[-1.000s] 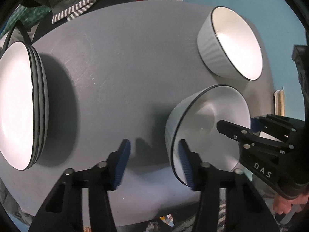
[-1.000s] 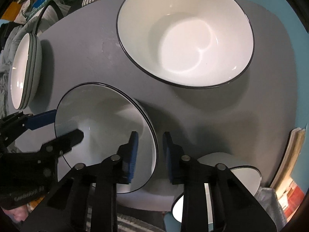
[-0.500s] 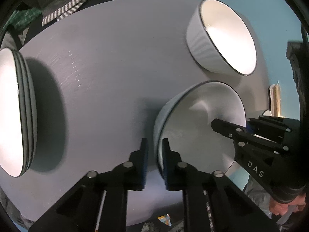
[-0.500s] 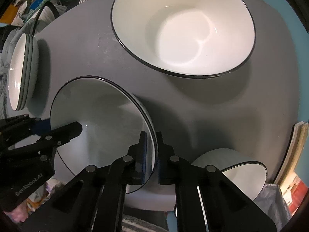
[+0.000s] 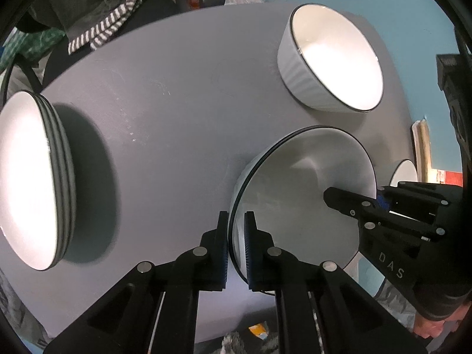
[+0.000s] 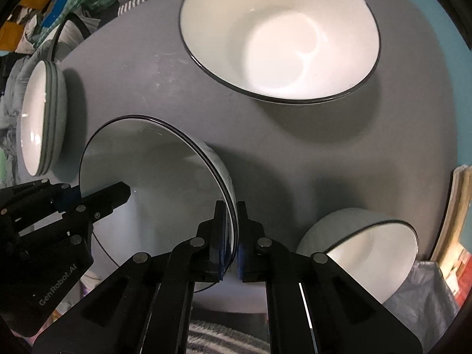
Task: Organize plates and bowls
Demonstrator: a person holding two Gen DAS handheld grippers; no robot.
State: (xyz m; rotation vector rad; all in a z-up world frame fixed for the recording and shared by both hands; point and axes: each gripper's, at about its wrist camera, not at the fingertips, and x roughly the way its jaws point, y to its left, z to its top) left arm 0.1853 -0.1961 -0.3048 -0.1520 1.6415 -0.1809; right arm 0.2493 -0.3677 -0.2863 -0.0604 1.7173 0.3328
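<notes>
Gripping: a bowl [image 5: 303, 194] is clamped by its rim on two opposite sides, one gripper on each.
Left gripper [image 5: 236, 247]: closed as far as the rim allows, with one pad outside the wall and one inside the bowl; the rim is pinched between them.
Right gripper [image 6: 230, 236]: closed likewise on the far side of the same rim, which passes between its pads.
Just changed: a second ago both pairs of fingers stood apart around the rim; they have since been brought together onto it. The hands themselves have hardly shifted.
Meaning for the task: the grasp is judged complete, so the bowl can now be lifted with both hands and, probably, nested with a matching one. No lift is seen yet; the bowl appears to sit on the table [image 5: 165, 124].
Other dishes: beyond the left fingers and to their left, a stack of plates [image 5: 32, 183] is seen; ahead and to their right, a ribbed bowl [image 5: 330, 59]. Ahead of the right fingers a large bowl [image 6: 280, 32] is seen, and just to their right a small bowl [image 6: 368, 250].
Writing: "DAS" is read on the right gripper's body in the left view; "GenRobot.AI" on the left gripper's body in the right view.
</notes>
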